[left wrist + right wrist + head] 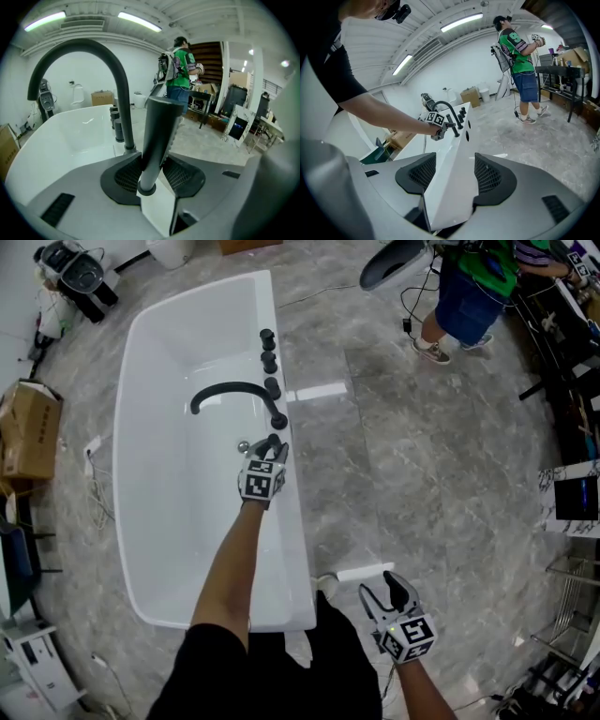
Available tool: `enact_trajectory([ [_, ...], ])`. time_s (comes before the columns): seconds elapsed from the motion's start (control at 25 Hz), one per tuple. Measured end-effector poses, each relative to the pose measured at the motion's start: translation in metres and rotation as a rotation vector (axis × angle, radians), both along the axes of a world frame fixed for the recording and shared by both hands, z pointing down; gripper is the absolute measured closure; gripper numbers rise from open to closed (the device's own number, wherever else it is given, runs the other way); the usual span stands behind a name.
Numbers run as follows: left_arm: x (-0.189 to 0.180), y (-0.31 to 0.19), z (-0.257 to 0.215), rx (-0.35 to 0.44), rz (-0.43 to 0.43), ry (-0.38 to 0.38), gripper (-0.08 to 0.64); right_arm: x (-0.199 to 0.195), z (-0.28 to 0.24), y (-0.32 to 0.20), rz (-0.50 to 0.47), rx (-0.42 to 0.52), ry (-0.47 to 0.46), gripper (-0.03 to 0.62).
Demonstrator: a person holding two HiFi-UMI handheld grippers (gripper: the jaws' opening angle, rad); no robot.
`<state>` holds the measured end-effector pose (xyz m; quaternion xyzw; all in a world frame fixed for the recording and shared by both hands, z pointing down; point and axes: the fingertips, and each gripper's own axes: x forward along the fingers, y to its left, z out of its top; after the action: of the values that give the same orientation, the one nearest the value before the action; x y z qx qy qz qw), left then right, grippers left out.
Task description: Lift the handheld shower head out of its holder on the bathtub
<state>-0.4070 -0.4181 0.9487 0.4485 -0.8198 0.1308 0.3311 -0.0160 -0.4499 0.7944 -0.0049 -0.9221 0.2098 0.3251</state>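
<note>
Left gripper [153,171] clamped on shower head [159,131], grasp looks done; next likely needs a straight upward pull. Right gripper [389,601] hangs wide, empty.

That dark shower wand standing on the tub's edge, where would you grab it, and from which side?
Grip the handheld shower head on its straight round shaft, just above the holder, coming from the side with a jaw either side. It stands upright, so it should lift straight up. The left gripper is closed there.

Right gripper [454,176], fingers [417,174] apart and empty, white bathtub [454,140] beyond
</note>
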Motion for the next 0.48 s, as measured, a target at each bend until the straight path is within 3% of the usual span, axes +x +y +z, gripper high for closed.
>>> enact_trajectory([
  [0.16, 0.001, 0.001, -0.003, -0.05, 0.032, -0.01, 0.436, 0.006, -0.004, 0.004, -0.003, -0.004, 0.005, 0.362],
  [0.48, -0.001, 0.006, -0.046, 0.019, -0.016, -0.008, 0.437, 0.013, -0.009, 0.007, 0.025, -0.011, 0.006, 0.362],
])
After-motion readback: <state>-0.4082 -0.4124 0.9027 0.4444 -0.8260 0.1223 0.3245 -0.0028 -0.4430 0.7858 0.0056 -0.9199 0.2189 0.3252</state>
